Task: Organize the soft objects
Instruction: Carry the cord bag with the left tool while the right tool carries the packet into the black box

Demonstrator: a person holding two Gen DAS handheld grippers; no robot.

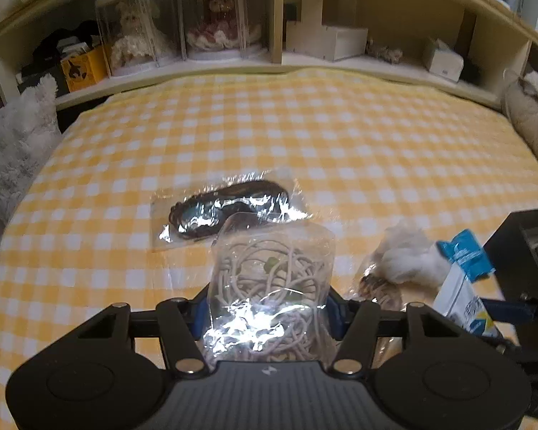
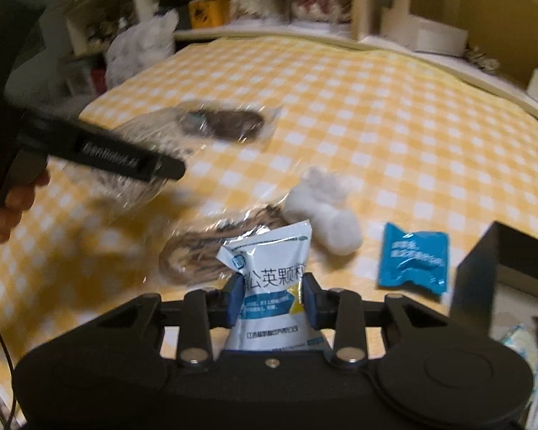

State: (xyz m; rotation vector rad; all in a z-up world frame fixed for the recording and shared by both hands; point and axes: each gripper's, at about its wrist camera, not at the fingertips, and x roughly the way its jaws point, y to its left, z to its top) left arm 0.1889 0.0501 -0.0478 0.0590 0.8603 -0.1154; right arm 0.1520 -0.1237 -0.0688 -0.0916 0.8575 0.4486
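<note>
My left gripper (image 1: 269,313) is shut on a clear bag of beige cords (image 1: 272,276), held just above the yellow checked cloth (image 1: 305,125). My right gripper (image 2: 272,297) is shut on a white and blue sachet (image 2: 269,261), its blue pads (image 2: 235,297) pressing both sides. Beyond the left gripper lies a clear bag with a black item (image 1: 229,211). A white fluffy bundle (image 2: 326,211) and a bag of brown cords (image 2: 197,254) lie just past the sachet. A blue packet (image 2: 412,258) lies to its right.
A black box (image 2: 498,268) stands open at the right edge with packets inside. A white fluffy cushion (image 1: 14,150) sits at the cloth's left edge. Behind runs a shelf (image 1: 279,18) with dolls in clear cases (image 1: 215,18) and small boxes.
</note>
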